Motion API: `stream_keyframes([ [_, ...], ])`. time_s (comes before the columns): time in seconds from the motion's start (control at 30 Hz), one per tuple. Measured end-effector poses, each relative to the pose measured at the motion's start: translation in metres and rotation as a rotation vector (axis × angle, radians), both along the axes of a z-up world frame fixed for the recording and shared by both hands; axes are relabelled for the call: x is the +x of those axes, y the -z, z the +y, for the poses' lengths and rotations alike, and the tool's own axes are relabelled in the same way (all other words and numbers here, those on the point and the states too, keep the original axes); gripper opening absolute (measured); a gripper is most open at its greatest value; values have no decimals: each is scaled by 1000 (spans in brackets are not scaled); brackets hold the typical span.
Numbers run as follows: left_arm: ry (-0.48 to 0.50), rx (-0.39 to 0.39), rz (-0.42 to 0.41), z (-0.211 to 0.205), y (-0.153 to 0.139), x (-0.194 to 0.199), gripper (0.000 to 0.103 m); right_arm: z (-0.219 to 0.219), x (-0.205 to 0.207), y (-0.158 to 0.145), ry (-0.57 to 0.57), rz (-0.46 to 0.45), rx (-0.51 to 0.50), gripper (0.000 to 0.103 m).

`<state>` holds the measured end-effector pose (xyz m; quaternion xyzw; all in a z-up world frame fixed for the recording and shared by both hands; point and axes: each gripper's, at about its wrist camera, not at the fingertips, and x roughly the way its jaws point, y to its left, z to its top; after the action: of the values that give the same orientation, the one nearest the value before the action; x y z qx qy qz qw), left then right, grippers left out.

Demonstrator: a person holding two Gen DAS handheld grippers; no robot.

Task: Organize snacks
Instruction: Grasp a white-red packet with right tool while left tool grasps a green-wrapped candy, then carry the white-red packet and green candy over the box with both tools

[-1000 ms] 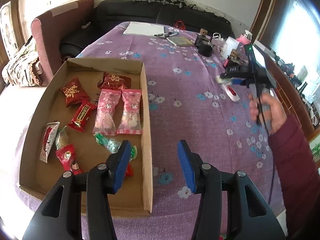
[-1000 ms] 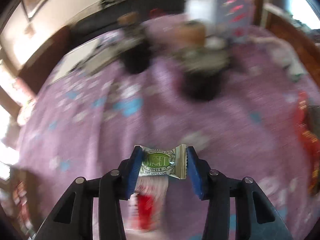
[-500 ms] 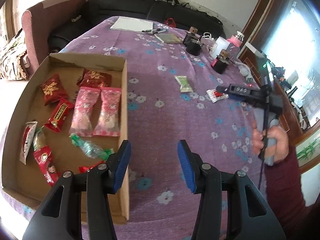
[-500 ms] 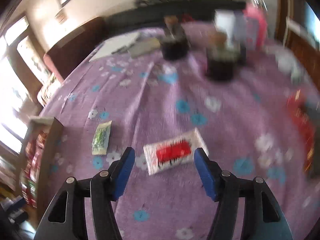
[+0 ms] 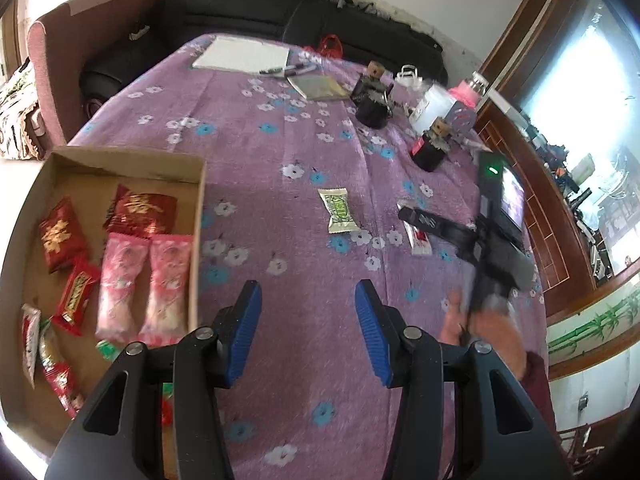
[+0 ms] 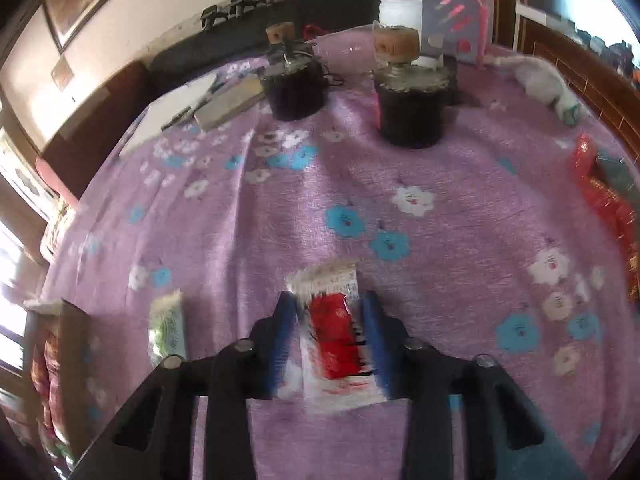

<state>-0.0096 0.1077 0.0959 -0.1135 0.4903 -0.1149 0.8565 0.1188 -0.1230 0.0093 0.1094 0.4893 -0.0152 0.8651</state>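
Your right gripper [image 6: 328, 332] is closing around the red-and-white snack packet [image 6: 336, 336] on the purple tablecloth [image 6: 400, 168].

Its jaws have just been closing, and the packet lies between the blue pads with its edges at or against them; the blur keeps you from telling whether they press on it yet. The green candy [image 5: 338, 210] lies flat on the cloth just left of that packet, well apart from the cardboard box [image 5: 198, 216] at the table's left edge. Your left gripper [image 5: 308, 326] hangs over bare cloth beside the box's right wall, jaws partly apart with nothing between them. Inside the box lie two pink packets [image 5: 144, 284] side by side, with red wrapped sweets [image 5: 60, 238] around them.
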Motion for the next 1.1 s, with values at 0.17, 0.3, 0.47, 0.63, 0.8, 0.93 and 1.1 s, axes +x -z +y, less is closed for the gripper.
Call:
stream_keyframes([
  [0.17,20,11,60,-31,20,42,47,-26,-43,-2,-27,-15,9,34],
  [0.3,23,7,102,-54,43,80,47,-41,-62,-2,-38,-66,49,34],
  [0.47,18,99,79,-77,61,114,47,-48,-62,-2,-48,-82,81,35],
  [0.63,56,164,85,-95,79,127,47,-44,-58,-2,-57,-80,66,35],
  [0.8,58,268,38,-103,81,123,24,-45,-59,-2,-58,-82,77,34],
  [0.93,46,231,22,-92,72,114,24,-46,-62,-5,-57,-101,89,33],
  [1.1,34,112,-7,-66,43,87,24,-48,-69,-15,-78,-167,158,33],
])
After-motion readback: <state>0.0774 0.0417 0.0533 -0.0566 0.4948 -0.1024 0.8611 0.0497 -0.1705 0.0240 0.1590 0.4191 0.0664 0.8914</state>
